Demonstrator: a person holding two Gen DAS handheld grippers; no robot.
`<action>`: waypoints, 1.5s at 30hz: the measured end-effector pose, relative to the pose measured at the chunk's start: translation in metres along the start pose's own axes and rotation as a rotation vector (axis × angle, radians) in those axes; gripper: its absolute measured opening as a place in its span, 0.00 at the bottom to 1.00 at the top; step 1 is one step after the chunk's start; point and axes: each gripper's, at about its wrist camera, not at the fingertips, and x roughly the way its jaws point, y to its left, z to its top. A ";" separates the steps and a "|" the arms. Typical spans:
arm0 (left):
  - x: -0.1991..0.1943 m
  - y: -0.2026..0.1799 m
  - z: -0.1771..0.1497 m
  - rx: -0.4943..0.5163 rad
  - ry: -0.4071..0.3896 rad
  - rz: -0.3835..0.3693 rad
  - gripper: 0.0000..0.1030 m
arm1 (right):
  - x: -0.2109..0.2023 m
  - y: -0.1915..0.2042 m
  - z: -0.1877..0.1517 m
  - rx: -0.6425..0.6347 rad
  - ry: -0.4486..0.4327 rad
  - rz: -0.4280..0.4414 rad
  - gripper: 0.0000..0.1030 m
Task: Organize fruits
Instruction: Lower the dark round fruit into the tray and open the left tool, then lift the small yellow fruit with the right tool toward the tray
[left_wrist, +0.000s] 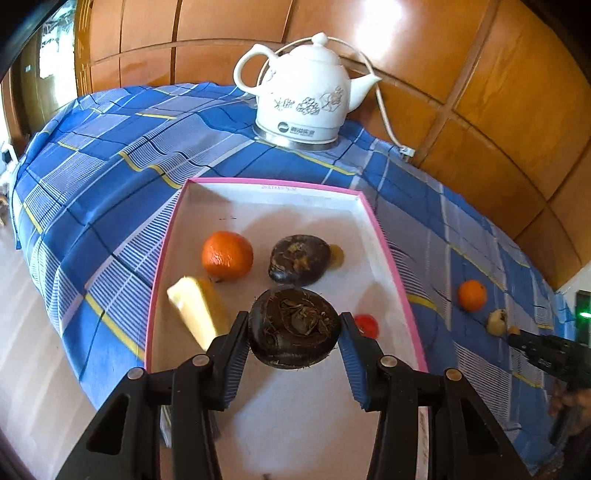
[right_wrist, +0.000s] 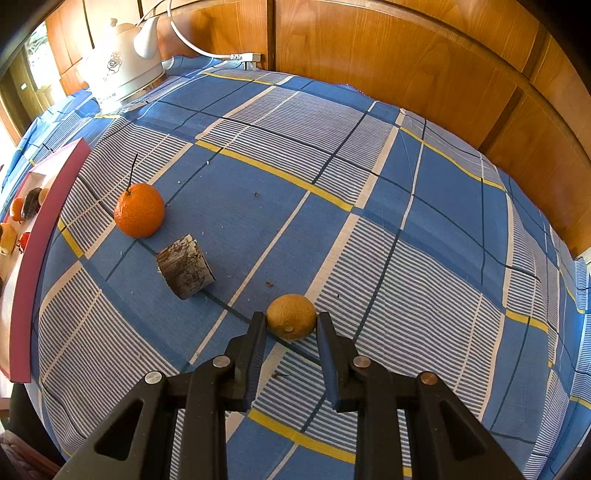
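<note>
Left wrist view: left gripper (left_wrist: 293, 330) clenched on dark water chestnut (left_wrist: 294, 328) above pink-rimmed tray (left_wrist: 384, 236); orange (left_wrist: 227, 254) at 10 o'clock, second chestnut (left_wrist: 299, 259) at 12. Right gripper (right_wrist: 291, 325) clamped on small tan fruit (right_wrist: 291, 316) on checked cloth (right_wrist: 369, 221); bark-covered chunk (right_wrist: 184, 271) at 10 o'clock

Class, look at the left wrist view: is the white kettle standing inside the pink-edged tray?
No: the white kettle stands on the blue checked tablecloth beyond the far rim of the pink-edged tray.
</note>
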 end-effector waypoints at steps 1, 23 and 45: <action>0.005 0.000 0.001 0.007 0.002 0.016 0.46 | 0.000 0.000 0.000 0.000 0.000 0.000 0.27; -0.033 -0.004 -0.034 0.086 -0.134 0.128 0.56 | 0.000 0.002 0.000 -0.009 -0.003 -0.008 0.27; -0.041 -0.032 -0.050 0.166 -0.127 0.110 0.63 | -0.002 0.005 0.000 -0.020 -0.006 -0.007 0.27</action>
